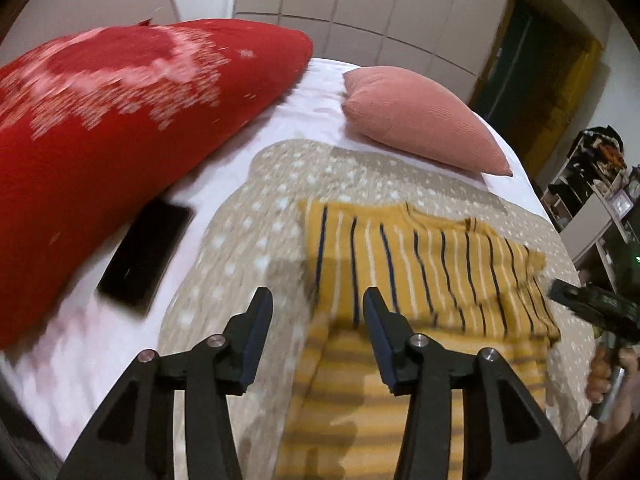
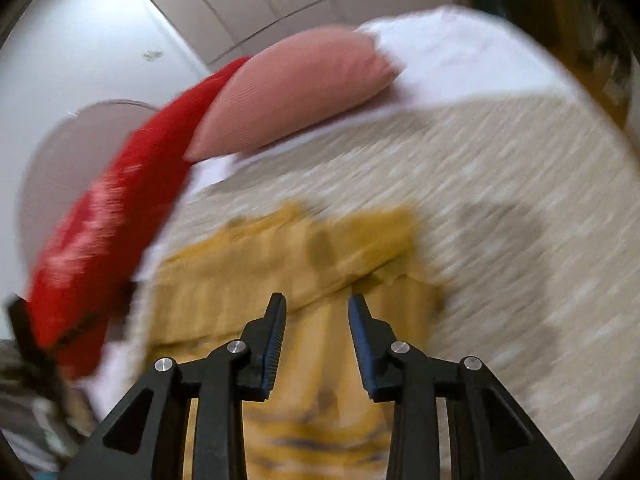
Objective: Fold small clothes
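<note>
A yellow top with dark and white stripes (image 1: 432,268) lies on a beige dotted blanket (image 1: 248,248), its upper part folded over the lower part. My left gripper (image 1: 318,300) hovers open above the garment's left edge, with nothing between its fingers. In the left wrist view my right gripper (image 1: 576,300) shows at the far right edge, held by a hand. The right wrist view is blurred: the yellow top (image 2: 288,264) lies below my right gripper (image 2: 317,306), which stands open and holds nothing.
A big red pillow (image 1: 120,128) with white pattern lies at the left, a pink cushion (image 1: 420,120) at the back. A black phone (image 1: 146,252) rests on the white sheet (image 1: 224,188) beside the red pillow. Shelves (image 1: 600,184) stand off the bed's right side.
</note>
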`<action>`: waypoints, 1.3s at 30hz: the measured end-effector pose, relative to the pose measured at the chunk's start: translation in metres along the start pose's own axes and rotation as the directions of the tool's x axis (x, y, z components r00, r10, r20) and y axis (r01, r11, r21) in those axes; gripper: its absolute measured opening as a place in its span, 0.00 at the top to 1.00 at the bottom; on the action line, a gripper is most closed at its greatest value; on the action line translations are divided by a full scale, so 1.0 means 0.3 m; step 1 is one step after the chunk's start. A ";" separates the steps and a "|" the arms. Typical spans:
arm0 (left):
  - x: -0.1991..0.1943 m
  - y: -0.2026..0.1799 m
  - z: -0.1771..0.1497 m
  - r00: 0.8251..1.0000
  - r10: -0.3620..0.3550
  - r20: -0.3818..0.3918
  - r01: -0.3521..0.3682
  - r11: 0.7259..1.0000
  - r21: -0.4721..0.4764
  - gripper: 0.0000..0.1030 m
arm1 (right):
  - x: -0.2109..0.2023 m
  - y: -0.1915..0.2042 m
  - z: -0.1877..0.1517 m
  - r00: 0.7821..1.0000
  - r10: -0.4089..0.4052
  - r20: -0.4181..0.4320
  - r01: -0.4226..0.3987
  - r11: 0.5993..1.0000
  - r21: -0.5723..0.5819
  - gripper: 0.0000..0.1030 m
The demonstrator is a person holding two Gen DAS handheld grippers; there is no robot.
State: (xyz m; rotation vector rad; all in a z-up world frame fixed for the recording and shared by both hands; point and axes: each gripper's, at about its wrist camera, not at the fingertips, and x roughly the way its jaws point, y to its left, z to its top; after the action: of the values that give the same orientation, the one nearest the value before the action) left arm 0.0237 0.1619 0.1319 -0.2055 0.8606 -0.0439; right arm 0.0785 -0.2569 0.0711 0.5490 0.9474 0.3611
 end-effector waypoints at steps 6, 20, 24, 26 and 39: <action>-0.152 0.071 -0.211 0.998 0.024 0.054 -0.021 0.998 -0.058 0.45 | 0.273 0.253 -0.114 0.981 0.141 -0.135 -0.145 0.989 -0.018 0.66; -0.278 0.226 -0.387 0.985 -0.033 0.167 0.058 0.987 -0.150 0.44 | 0.594 0.560 -0.143 0.989 -0.032 -0.146 0.015 0.993 -0.117 0.98; -0.286 0.243 -0.397 0.983 -0.037 0.177 0.067 0.984 -0.164 0.44 | 0.650 0.658 -0.150 0.986 -0.020 -0.163 -0.004 0.989 -0.149 0.98; -0.283 0.252 -0.411 0.984 -0.034 0.174 0.065 0.982 -0.175 0.44 | 0.663 0.705 -0.160 0.987 -0.017 -0.162 -0.013 0.983 -0.183 0.98; -0.190 0.289 -0.460 0.985 0.004 0.170 0.039 0.968 -0.247 0.42 | 0.549 0.496 -0.198 0.986 0.010 -0.168 -0.006 1.000 0.021 0.50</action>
State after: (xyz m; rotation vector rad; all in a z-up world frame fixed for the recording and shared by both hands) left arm -0.1216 0.2314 0.0700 -0.4470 0.6931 0.0655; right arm 0.1097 -0.0345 0.0217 0.5473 1.1131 0.4101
